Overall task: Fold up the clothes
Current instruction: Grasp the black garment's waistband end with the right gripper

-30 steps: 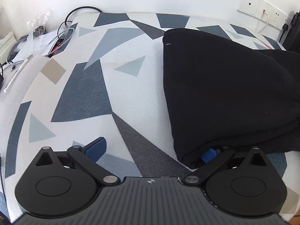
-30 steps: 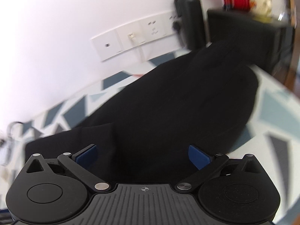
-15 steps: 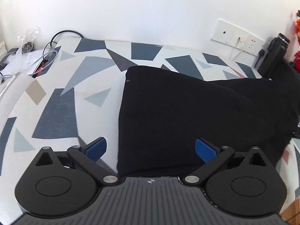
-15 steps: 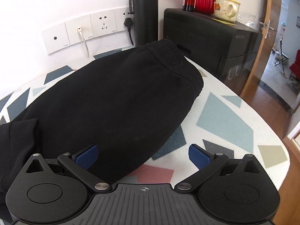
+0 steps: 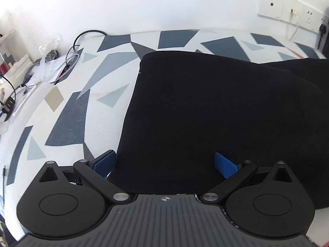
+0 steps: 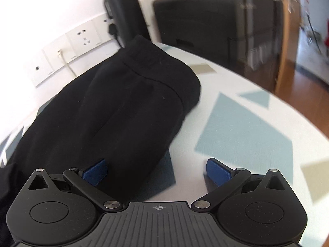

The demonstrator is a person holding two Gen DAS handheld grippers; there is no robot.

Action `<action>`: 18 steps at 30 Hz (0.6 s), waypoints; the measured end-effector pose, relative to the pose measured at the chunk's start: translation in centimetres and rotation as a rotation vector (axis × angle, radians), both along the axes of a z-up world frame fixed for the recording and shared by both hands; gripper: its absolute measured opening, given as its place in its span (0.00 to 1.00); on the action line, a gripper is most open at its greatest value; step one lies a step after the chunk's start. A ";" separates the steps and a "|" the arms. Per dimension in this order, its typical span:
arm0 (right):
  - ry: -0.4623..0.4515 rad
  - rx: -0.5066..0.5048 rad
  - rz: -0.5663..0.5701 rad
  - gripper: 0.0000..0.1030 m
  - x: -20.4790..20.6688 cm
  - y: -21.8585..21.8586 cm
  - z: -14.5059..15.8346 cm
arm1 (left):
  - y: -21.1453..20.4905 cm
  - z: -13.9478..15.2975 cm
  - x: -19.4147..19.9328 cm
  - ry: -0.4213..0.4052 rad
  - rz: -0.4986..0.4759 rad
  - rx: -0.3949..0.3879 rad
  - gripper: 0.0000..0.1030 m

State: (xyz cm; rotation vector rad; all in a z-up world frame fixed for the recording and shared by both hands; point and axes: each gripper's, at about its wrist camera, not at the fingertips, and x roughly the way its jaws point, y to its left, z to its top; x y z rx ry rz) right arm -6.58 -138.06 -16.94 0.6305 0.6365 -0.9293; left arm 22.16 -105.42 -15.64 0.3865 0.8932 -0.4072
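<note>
A black garment lies folded on a table with a blue, grey and white geometric cover. My left gripper is open and empty, its blue pads just over the garment's near left edge. In the right wrist view the same black garment runs from the near left to its ribbed hem at the far side. My right gripper is open and empty, its left pad over the garment's edge and its right pad over the bare table cover.
Cables and plastic bags lie off the table's far left edge. Wall sockets sit behind the table. A black bottle and a black cabinet stand at the far right. The table's right edge drops to a wooden floor.
The left gripper has moved right and forward over the garment's edge. The right gripper has swung right and closer to the hem end. Both stay open.
</note>
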 end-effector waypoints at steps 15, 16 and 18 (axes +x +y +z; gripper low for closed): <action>0.066 -0.095 0.082 0.99 2.5 -1.7 -1.5 | -1.7 0.2 0.4 0.043 0.128 0.077 1.00; 0.070 -0.093 0.090 0.99 2.5 -1.8 -1.4 | -1.7 0.2 0.3 0.035 0.131 0.078 1.00; 0.078 -0.087 0.104 0.99 2.6 -2.0 -1.4 | -1.8 0.2 0.0 0.019 0.136 0.080 1.00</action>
